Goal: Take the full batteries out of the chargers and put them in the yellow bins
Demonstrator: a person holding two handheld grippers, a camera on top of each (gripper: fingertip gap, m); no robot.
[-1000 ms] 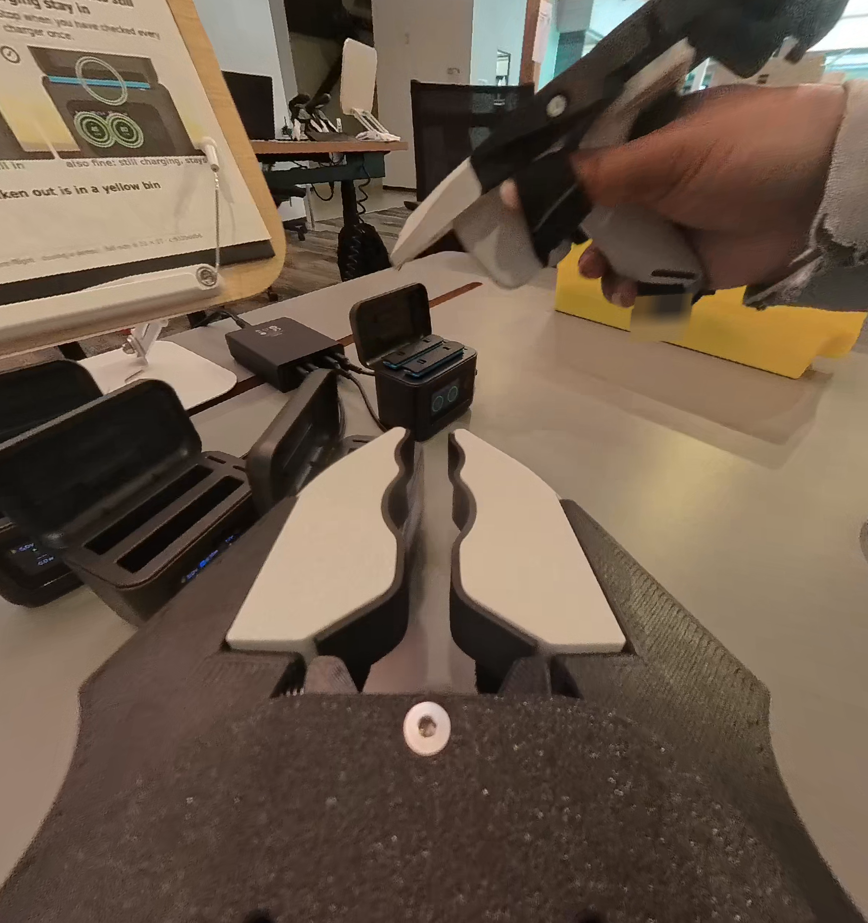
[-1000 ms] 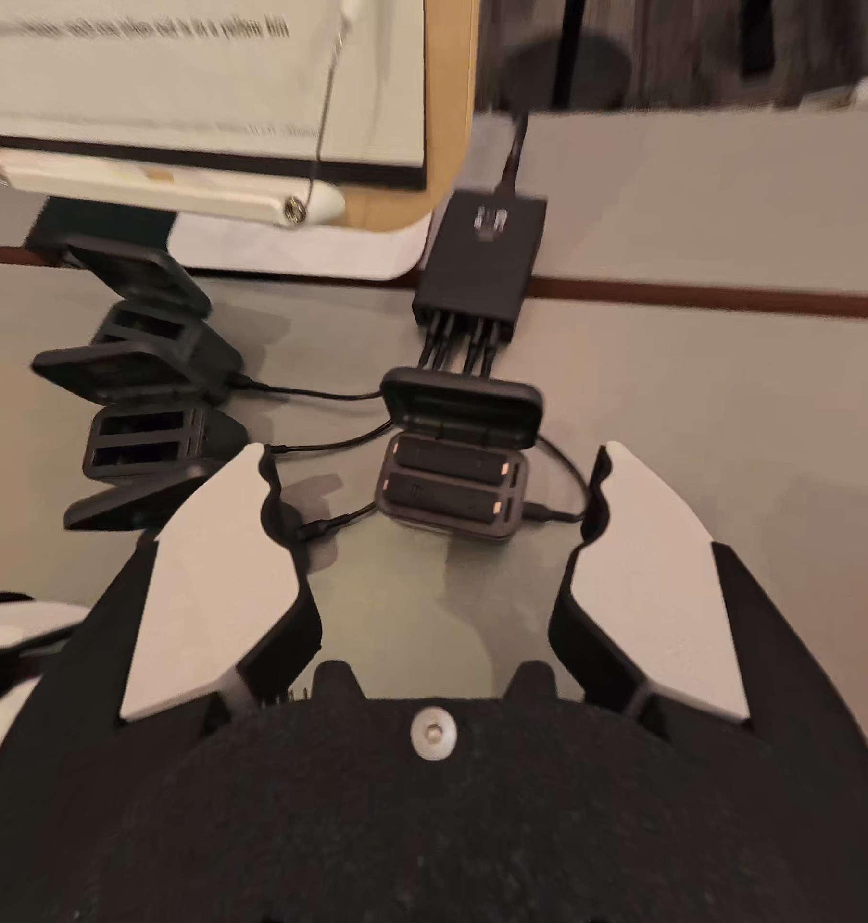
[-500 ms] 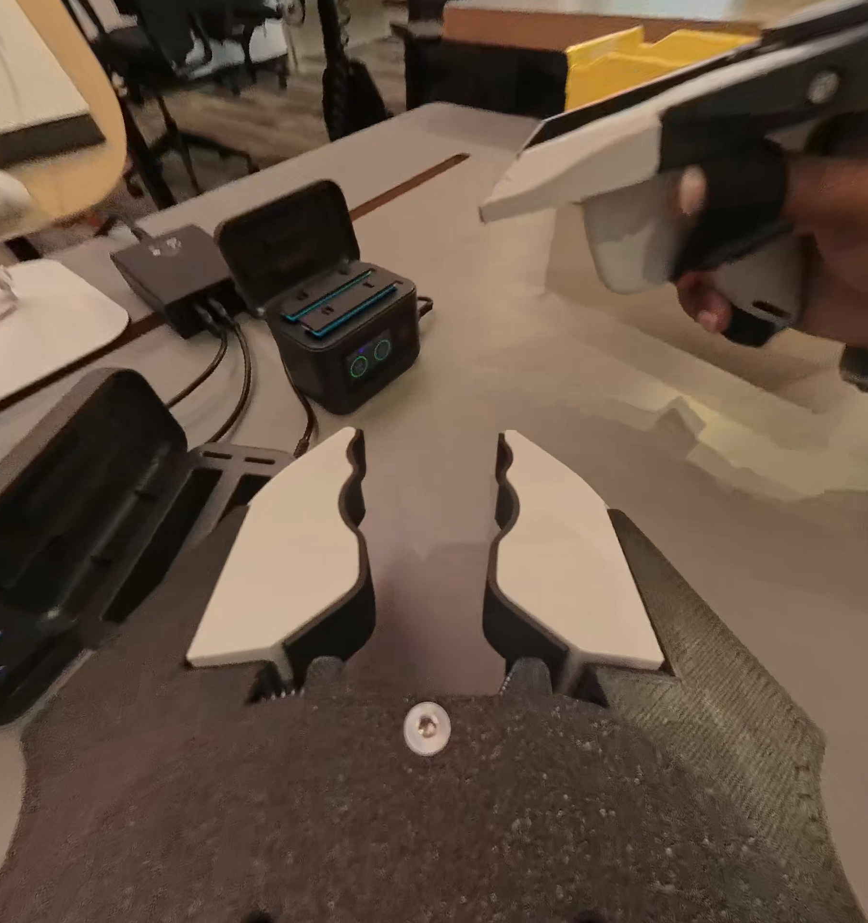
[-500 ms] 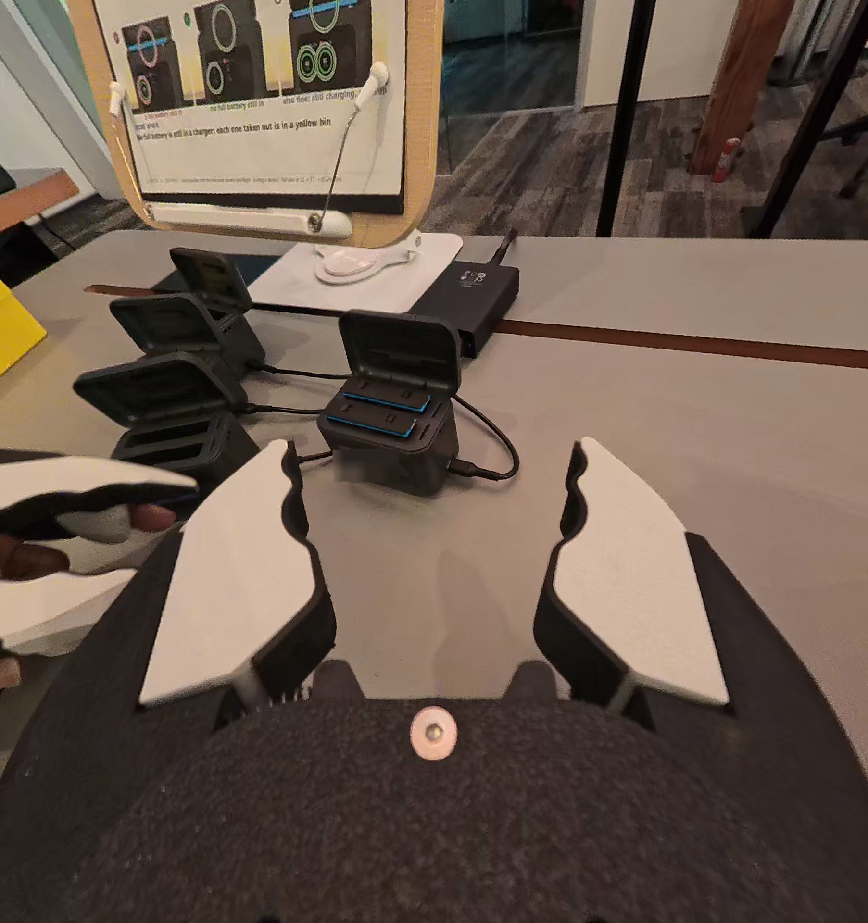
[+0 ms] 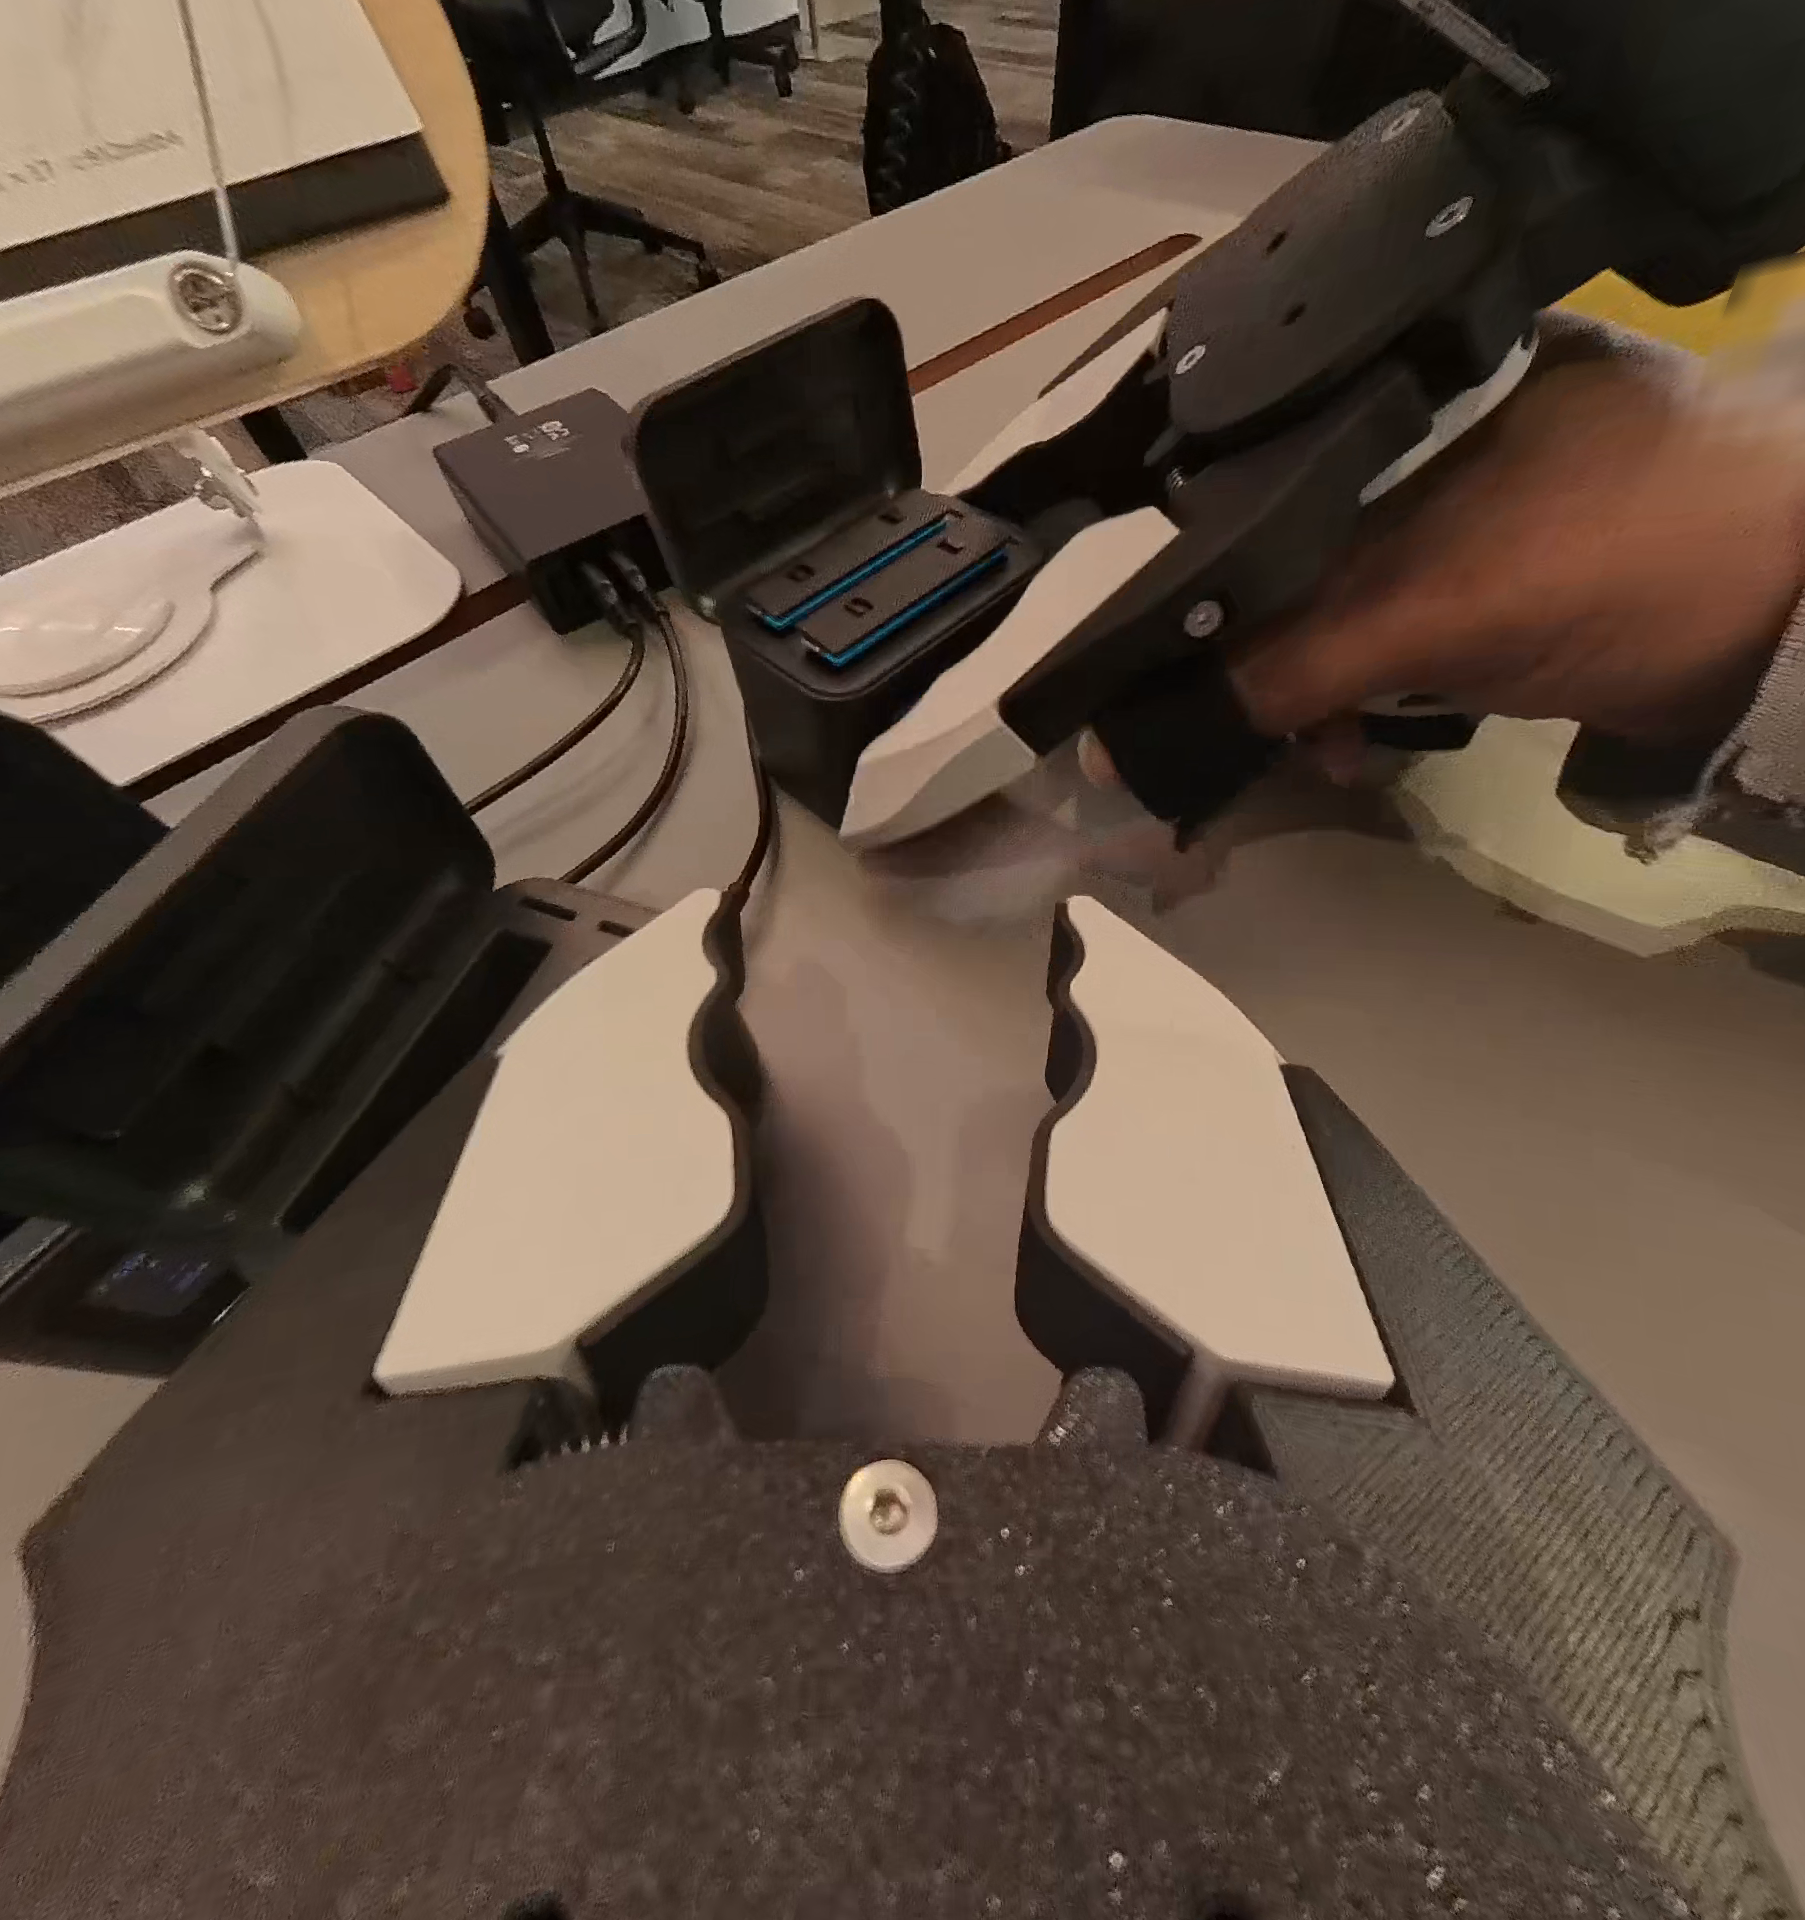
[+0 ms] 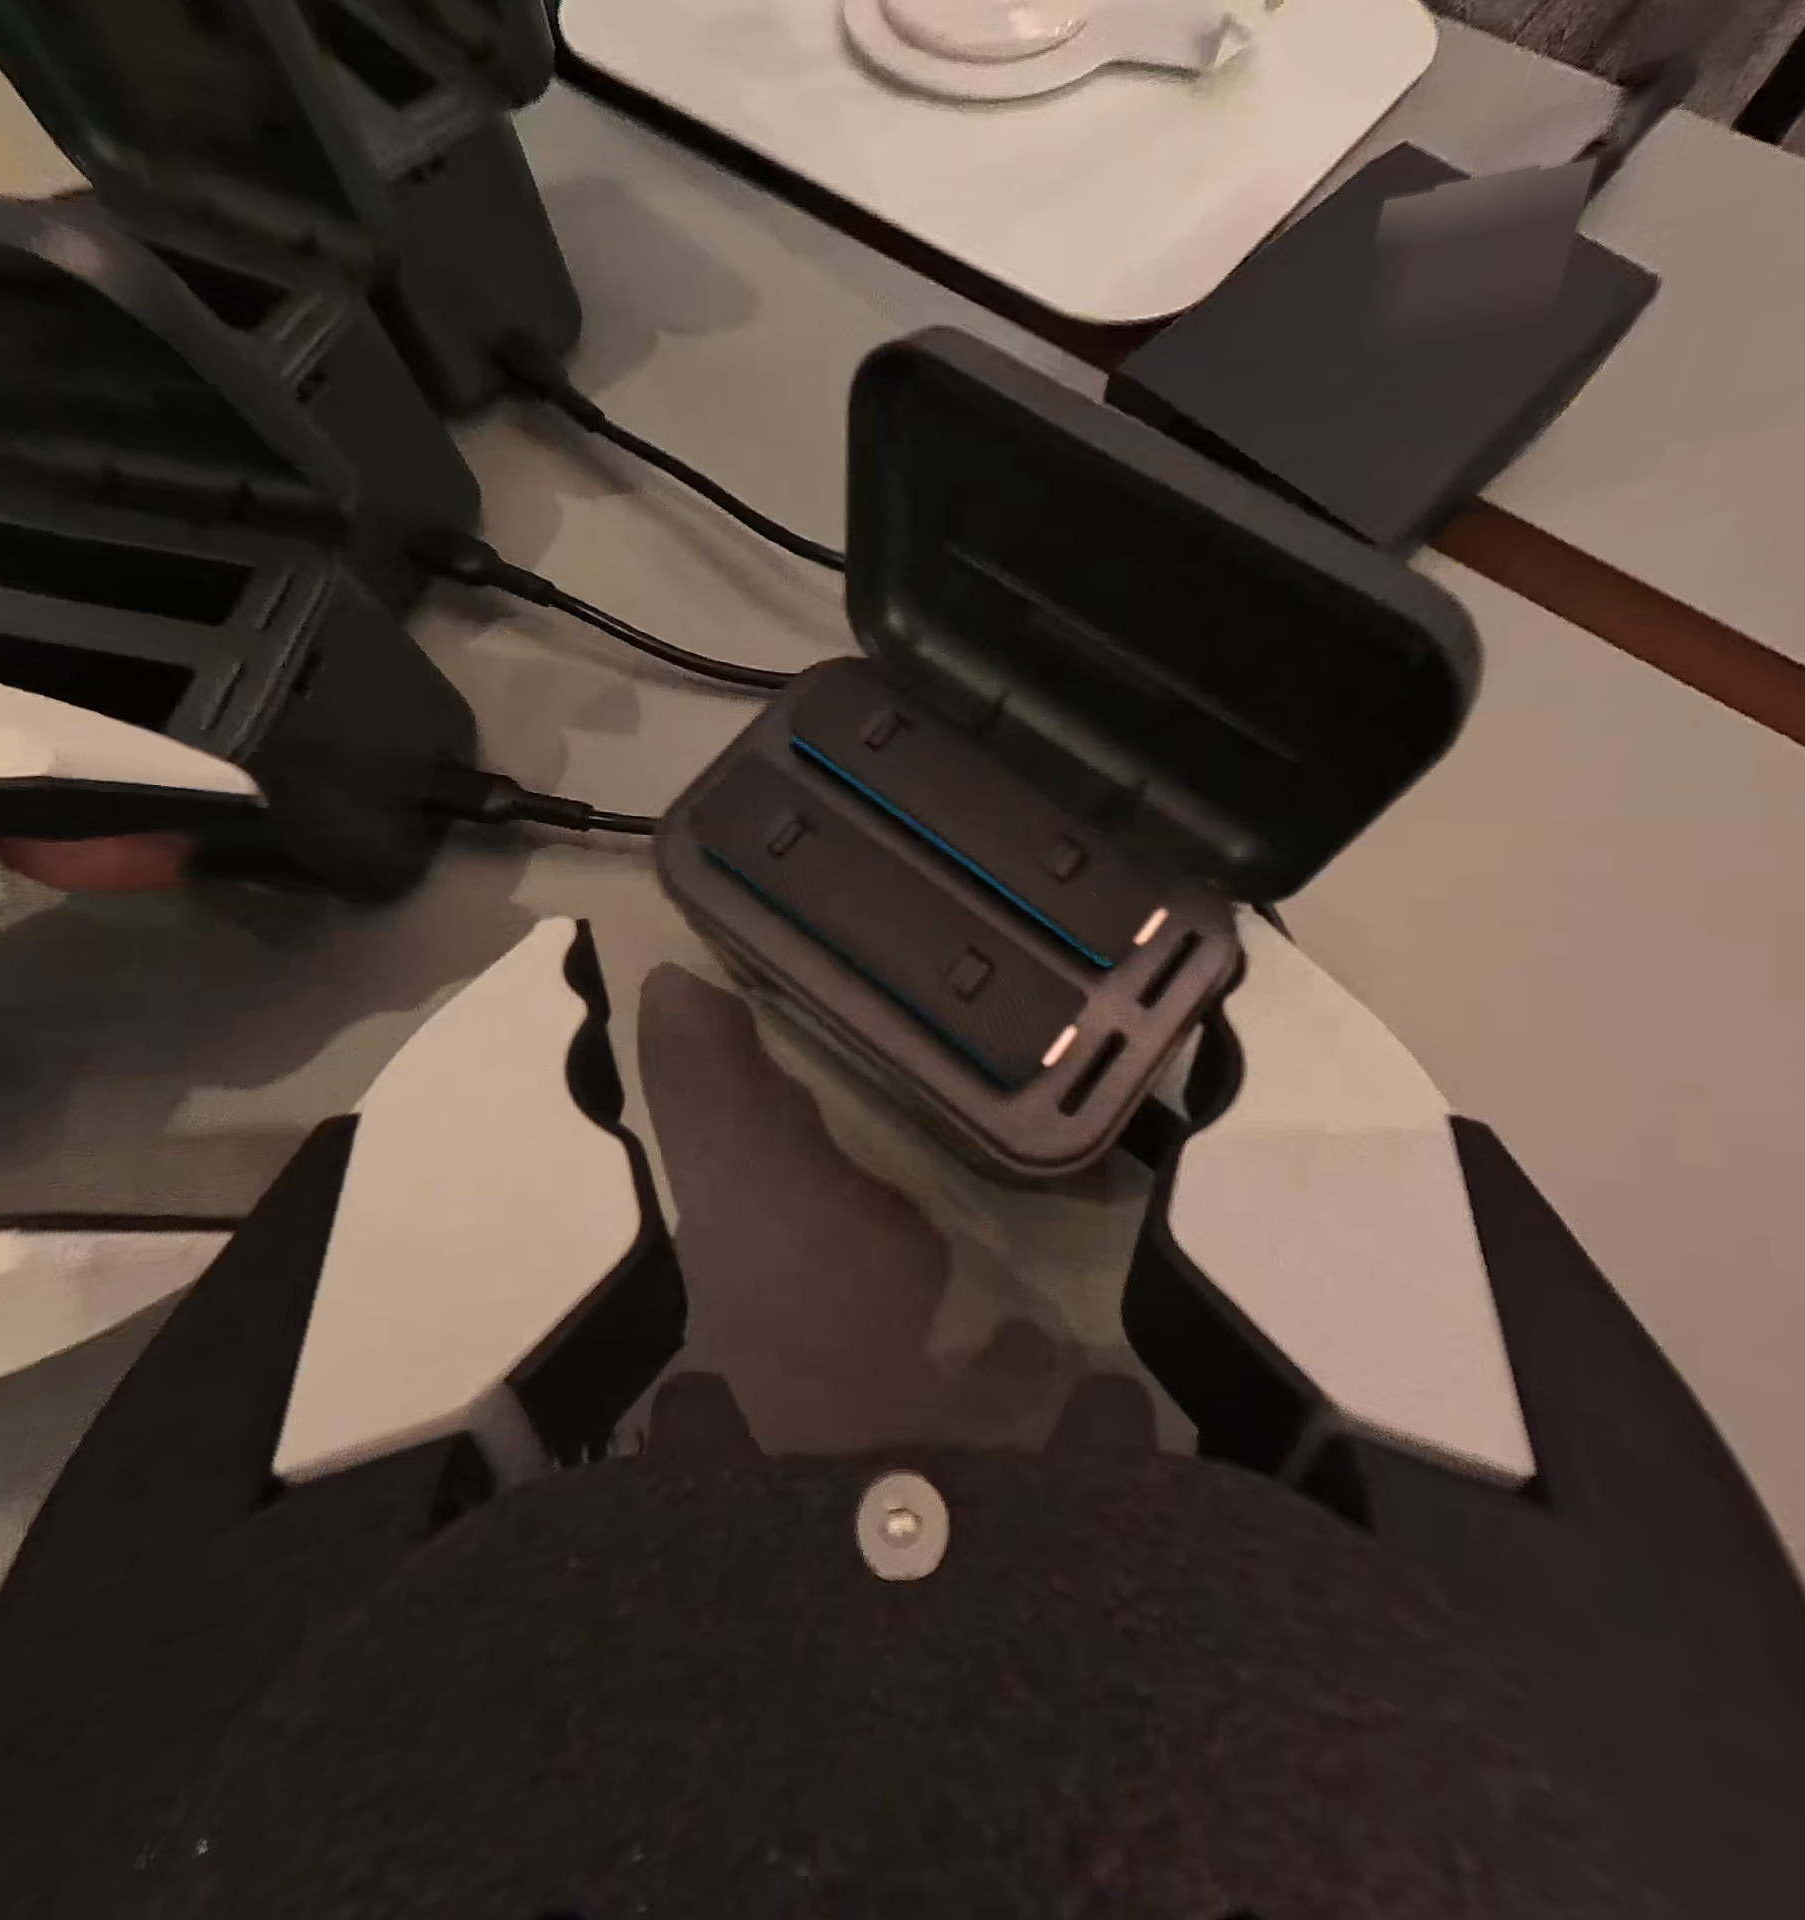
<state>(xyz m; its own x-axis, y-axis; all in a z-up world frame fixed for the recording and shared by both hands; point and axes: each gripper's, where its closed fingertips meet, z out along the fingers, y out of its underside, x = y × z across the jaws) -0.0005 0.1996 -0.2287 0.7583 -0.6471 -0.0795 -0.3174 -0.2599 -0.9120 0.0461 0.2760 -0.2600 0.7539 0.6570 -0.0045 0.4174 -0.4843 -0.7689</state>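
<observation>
Left gripper (image 5: 893,940): white-faced fingers spread apart, nothing between them, above bare grey table (image 5: 1449,1143).
Right gripper (image 6: 913,961): fingers spread wide, flanking the near end of the black open-lidded charger (image 6: 991,1091); contact not clear.
Batteries: two black blue-edged batteries (image 6: 908,966) seated side by side in that charger's slots.
Left of it: other black chargers (image 5: 223,997), lids up, visible slots dark, partly cut off and blurred.
Cables: thin black cables (image 5: 617,727) running to a flat black power hub (image 5: 550,468).
Behind: white stand base (image 5: 202,592).
Yellow bin (image 5: 1708,301): mostly hidden behind the hand (image 5: 1563,582).
</observation>
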